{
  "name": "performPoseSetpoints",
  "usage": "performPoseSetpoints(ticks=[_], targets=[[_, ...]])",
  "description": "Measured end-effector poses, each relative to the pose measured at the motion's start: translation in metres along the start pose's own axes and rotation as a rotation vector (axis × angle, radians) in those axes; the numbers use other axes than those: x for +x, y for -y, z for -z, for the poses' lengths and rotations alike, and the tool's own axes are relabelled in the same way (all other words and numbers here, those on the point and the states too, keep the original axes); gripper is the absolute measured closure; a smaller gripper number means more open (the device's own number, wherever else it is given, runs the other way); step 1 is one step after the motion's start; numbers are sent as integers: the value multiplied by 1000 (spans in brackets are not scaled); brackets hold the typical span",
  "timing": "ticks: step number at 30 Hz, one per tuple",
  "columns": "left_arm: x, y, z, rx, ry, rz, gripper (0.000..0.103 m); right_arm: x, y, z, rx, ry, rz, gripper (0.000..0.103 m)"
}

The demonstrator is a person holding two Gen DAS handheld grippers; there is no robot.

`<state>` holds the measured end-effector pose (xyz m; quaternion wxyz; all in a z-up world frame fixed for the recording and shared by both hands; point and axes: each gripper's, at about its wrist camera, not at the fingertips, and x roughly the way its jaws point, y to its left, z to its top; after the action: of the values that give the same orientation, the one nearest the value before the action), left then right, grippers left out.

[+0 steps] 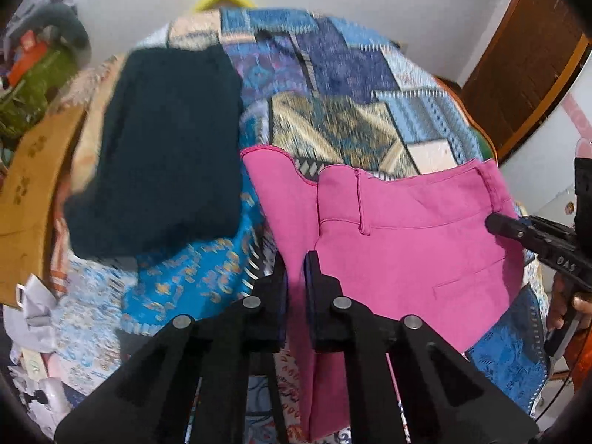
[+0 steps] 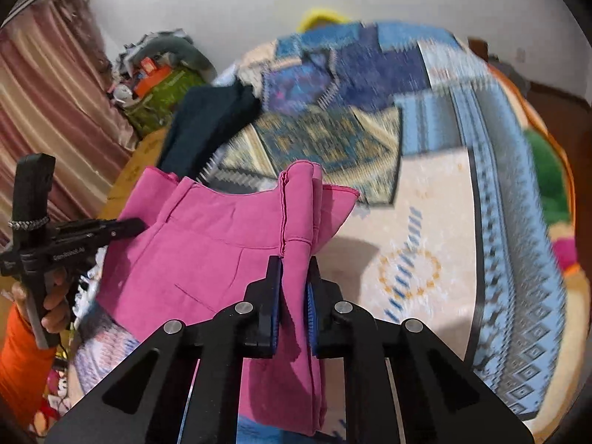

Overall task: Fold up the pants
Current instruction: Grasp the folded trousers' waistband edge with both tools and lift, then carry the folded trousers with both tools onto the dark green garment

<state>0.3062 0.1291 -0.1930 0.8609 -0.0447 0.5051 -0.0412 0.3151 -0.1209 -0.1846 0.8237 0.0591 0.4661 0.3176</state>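
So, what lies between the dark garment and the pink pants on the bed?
In the left wrist view, only a strip of patterned bedspread separates the dark garment from the pink pants; they lie apart.

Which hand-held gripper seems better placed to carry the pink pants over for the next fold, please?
Probably neither alone: the left hand-held gripper and right hand-held gripper each pinch the pink pants at the waistband ends, so both should move together.

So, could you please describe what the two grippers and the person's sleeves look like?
Both grippers are matte black. The left gripper and right gripper each have angular linkage arms with round silver pivot pins and blue pads inside the fingers. Seen from the side, the left one has small pale lettering and a braided band round its upright post. An orange sleeve shows.
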Motion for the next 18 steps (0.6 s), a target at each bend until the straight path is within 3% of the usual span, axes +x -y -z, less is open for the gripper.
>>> performPoseSetpoints(ticks=[11,18], targets=[[-87,-48,-42,-35,210,-143,95,-7,-70,-79,-100,127,-49,93],[-98,-98,-72,-92,259,-254,95,31,-110,-124,-107,142,-104,93]])
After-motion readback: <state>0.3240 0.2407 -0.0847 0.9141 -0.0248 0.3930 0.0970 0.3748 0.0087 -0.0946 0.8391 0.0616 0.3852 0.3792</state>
